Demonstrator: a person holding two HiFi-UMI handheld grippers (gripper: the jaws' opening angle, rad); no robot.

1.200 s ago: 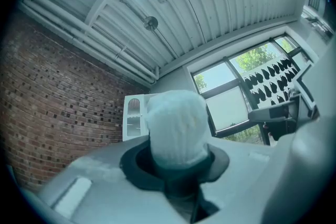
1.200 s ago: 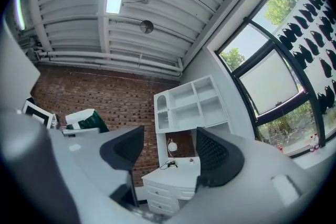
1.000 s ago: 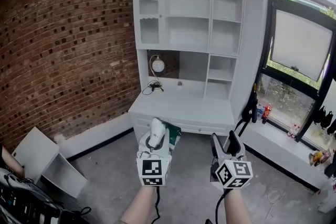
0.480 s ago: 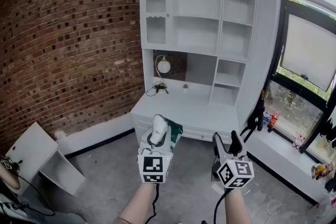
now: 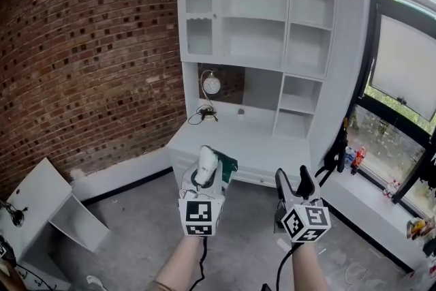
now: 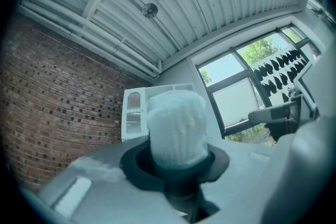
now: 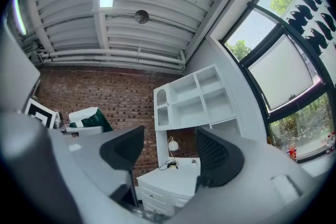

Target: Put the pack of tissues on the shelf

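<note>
From my end I see a rough matt brick wall point(image 5: 88, 65), a shelf point(image 5: 259, 37) in smooth white paint, a coarse grey concrete floor point(image 5: 136, 228), and the pack of tissues point(image 5: 206, 163) showing soft white paper and green plastic wrap.

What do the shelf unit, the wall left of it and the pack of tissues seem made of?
Shelf unit: likely painted wood or laminate, matte white panels.
Wall: bare brick, mortar joints showing.
Pack of tissues: probably soft plastic wrap, white and green, rounded.
</note>
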